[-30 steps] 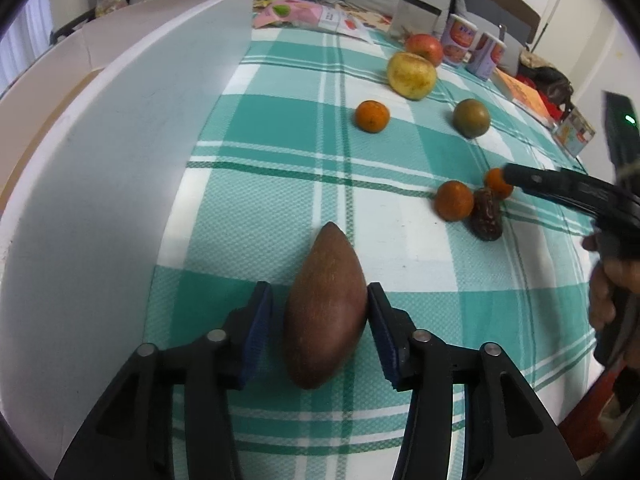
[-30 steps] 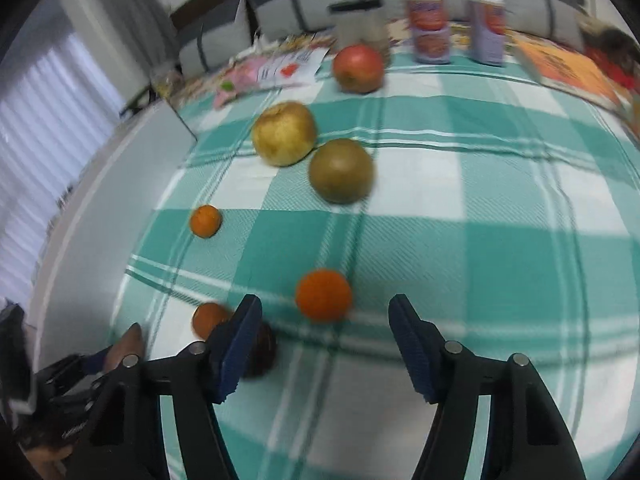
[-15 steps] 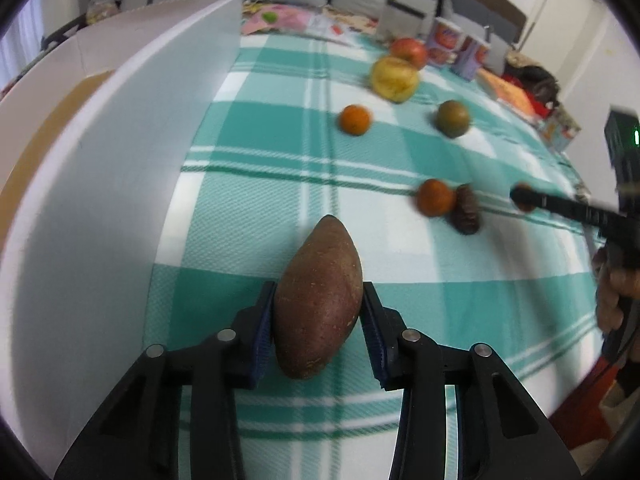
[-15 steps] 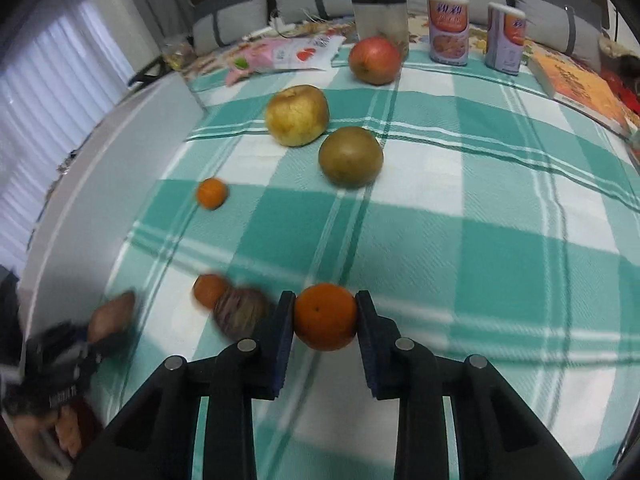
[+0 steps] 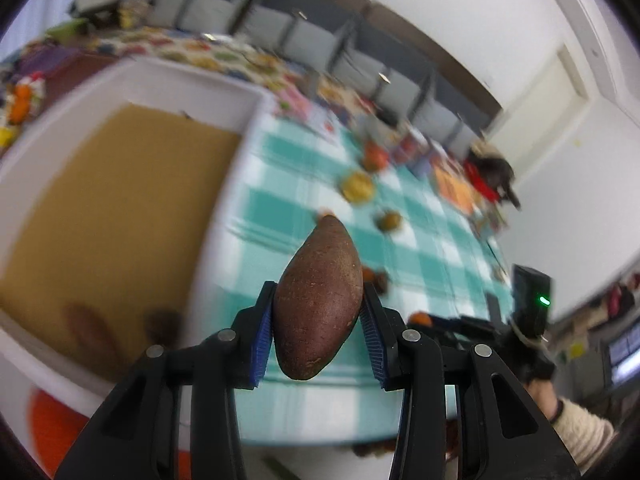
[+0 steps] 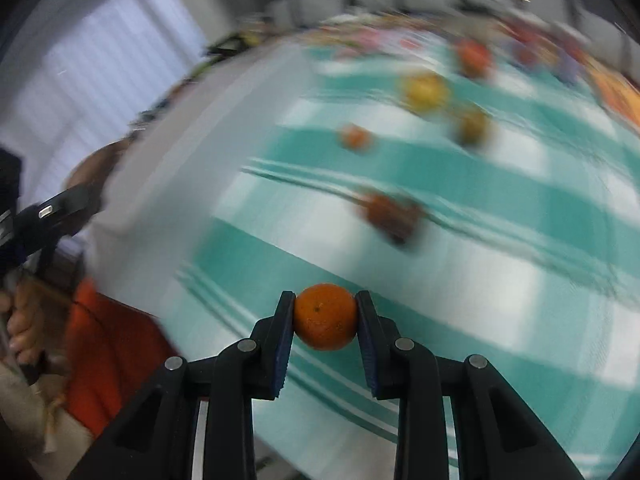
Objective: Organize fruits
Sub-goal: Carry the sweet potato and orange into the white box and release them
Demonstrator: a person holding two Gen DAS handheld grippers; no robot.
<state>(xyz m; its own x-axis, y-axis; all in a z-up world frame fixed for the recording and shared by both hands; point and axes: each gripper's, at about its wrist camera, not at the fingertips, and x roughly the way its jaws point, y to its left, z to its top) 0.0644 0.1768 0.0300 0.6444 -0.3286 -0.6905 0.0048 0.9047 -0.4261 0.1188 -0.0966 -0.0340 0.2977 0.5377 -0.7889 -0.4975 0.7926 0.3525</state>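
Transfer step. Box (image 5: 168,92), seen inside only from the left view, already holds two brown items. Left claw (image 5: 318,328) clamps the yam (image 5: 318,300) aloft beside it; right claw (image 6: 325,322) clamps a tangerine (image 6: 325,317) above the desk (image 6: 460,280). Next, likely: lower and release inside the box.

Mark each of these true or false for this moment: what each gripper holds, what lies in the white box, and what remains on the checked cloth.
1. The left gripper is shut on a sweet potato. True.
2. The right gripper is open and empty. False: it is shut on a small orange.
3. The white box is empty. False: two blurred brownish items lie on its brown floor.
4. Fruit still lies on the checked cloth. True.
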